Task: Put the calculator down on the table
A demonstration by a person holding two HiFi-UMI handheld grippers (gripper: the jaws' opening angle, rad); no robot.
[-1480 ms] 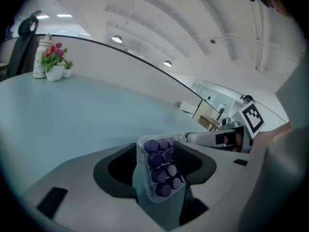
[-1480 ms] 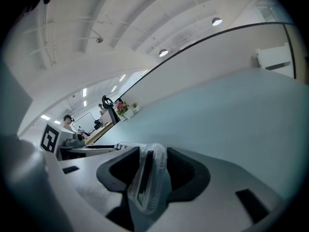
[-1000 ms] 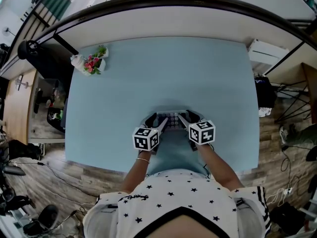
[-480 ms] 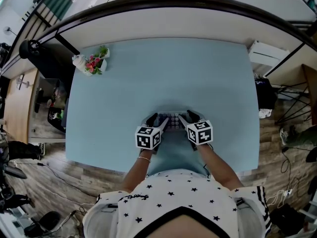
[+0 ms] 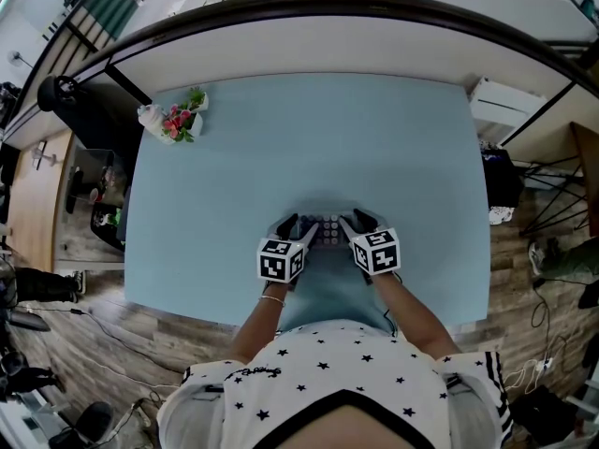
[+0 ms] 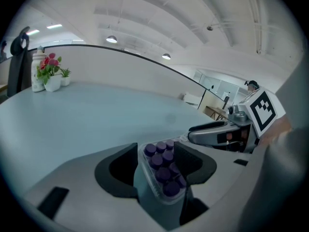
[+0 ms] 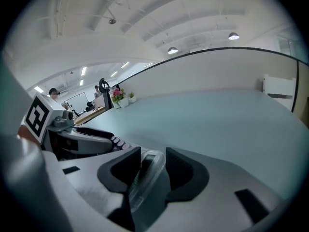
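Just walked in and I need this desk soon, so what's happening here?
A person is handling a purple-keyed calculator at the near part of the light blue table, using two tools. The left hand-held gripper clamps one end. The right hand-held gripper has the other end between its jaws, which have just been closing. Whether they press on it yet is unclear.
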